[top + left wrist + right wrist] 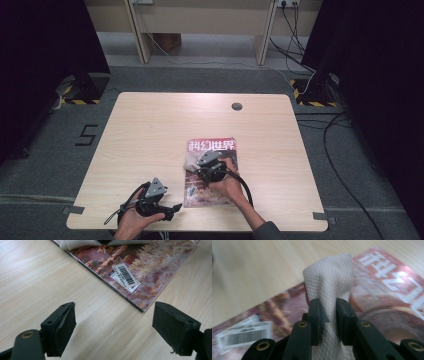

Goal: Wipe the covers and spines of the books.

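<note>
High view: the right gripper (200, 166) presses a paper towel (190, 163) onto the magazine (211, 172) at mid-table; unpinned, it may slide. Left gripper view: left gripper (113, 317) gapes empty nearby. Right gripper view: jaws pinch the towel narrowly; it could slip.

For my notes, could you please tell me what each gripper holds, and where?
The right gripper pinches a bunched white textured paper towel around its middle; the left gripper holds nothing.

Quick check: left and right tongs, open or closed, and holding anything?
Left tongs: open, nothing between the jaws, over the table near the magazine corner.
Right tongs: closed on a white paper towel above the magazine.
</note>
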`<state>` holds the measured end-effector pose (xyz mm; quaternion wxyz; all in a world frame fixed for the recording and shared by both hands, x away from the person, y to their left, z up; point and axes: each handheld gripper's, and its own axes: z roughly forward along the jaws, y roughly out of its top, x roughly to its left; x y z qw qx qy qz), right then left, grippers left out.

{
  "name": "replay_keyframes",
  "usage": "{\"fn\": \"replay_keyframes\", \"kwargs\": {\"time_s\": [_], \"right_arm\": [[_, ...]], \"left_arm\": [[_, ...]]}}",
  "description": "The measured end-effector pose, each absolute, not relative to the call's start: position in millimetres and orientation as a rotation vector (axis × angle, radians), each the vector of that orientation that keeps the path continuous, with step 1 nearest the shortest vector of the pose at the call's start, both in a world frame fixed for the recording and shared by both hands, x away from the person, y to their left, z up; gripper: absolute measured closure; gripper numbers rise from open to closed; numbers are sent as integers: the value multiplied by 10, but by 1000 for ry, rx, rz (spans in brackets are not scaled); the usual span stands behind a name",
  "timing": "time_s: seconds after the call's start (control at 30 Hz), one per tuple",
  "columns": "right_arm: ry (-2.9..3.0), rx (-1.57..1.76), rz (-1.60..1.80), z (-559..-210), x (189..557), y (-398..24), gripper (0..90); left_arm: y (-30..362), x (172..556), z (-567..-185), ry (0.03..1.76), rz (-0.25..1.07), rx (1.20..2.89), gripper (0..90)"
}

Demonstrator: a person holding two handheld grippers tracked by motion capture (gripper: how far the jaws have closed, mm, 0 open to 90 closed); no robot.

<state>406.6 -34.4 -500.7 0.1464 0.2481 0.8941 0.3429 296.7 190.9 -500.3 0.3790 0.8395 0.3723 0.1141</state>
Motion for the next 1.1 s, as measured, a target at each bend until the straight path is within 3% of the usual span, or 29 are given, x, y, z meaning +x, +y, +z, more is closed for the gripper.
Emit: {"fn": "replay_keyframes", "kwargs": {"time_s": [0.2, 0.5, 1.1], "right_arm": [[2526, 800, 963, -5006, 4242, -452, 755], [2513, 831, 889, -4976, 4457, -233, 759], [2635, 671, 997, -4992, 3913, -210, 758]], "left_arm": [[1925, 2993, -5003, 969, 292, 2135, 183], [1956, 2993, -4993, 982, 303, 2136, 183], [1992, 3024, -4968, 1015, 338, 2110, 183]]}}
